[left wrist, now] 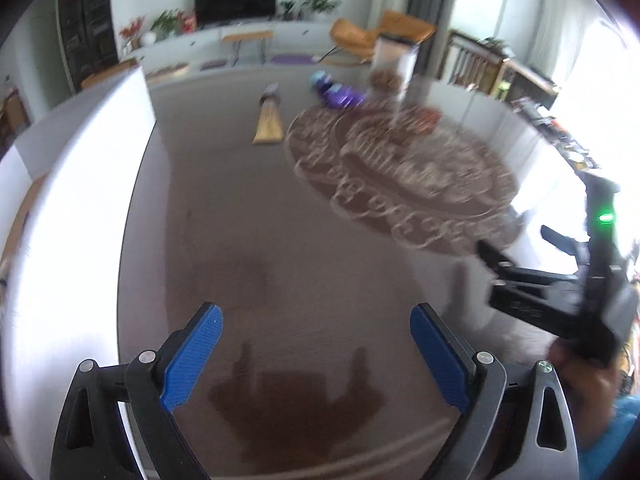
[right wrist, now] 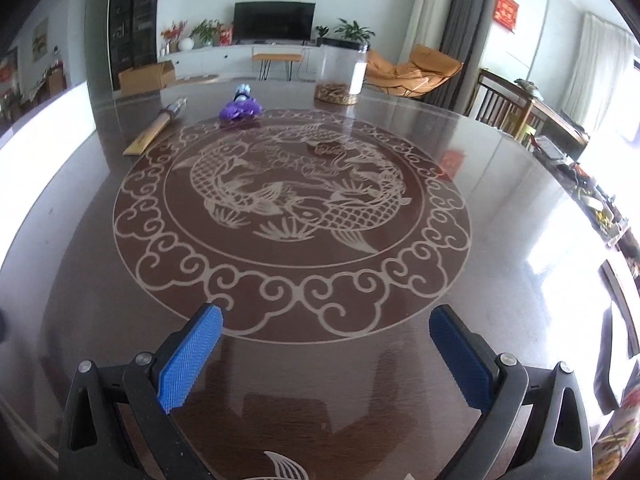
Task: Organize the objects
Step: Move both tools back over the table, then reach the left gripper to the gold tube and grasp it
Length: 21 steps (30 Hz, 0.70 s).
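While both my jaws stand wide and empty over the near surface [right wrist: 100, 240], everything sits at the far side. Clear jar [right wrist: 342, 74], biggest: rigid, slick, likely light with only some brown stuff at the bottom; take it low around the body. Wooden stick [right wrist: 154, 130], left of it: stiff, light, pinch across mid-length. Purple bundle [right wrist: 240, 109], between them: looks soft, maybe cloth, too blurred in the left view; grab its bulk.

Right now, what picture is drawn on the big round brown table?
Two pale fish inside a ring of curly cloud swirls on the round brown table, clearest in the right wrist view.
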Available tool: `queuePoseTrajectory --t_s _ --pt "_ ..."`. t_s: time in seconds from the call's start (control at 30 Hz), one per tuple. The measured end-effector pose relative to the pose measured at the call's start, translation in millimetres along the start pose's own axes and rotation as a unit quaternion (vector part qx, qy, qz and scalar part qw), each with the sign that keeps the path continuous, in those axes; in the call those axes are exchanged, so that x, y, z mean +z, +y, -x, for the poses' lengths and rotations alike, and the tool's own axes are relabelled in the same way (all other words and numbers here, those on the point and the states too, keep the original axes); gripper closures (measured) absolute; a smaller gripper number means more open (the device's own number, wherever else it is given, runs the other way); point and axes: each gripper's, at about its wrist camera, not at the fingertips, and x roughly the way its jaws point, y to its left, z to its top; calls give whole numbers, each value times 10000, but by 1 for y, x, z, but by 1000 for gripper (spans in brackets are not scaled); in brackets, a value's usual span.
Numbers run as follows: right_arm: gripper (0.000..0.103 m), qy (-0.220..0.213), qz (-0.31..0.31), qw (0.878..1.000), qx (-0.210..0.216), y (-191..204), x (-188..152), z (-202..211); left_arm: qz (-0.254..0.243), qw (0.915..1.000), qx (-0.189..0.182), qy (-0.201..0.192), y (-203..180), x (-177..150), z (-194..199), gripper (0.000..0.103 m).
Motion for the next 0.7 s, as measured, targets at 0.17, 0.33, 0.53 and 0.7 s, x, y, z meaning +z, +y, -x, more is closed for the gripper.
queuePoseTrajectory --t_s 0.17,0.33,0.53,0.7 --pt "0 202 -118 9995 221 -2 1 -11 43 9994 327 143 -3 -6 -29 7" --pt "0 302 -319 9979 466 -7 -1 -16 9 9986 502 187 -5 -3 -42 7" --pt "0 375 -458 9964 613 -9 -1 -19 73 9985 512 176 -9 5 -50 7" --pt "0 377 -455 9964 615 -9 -1 -19 97 9984 533 164 -10 8 -52 1"
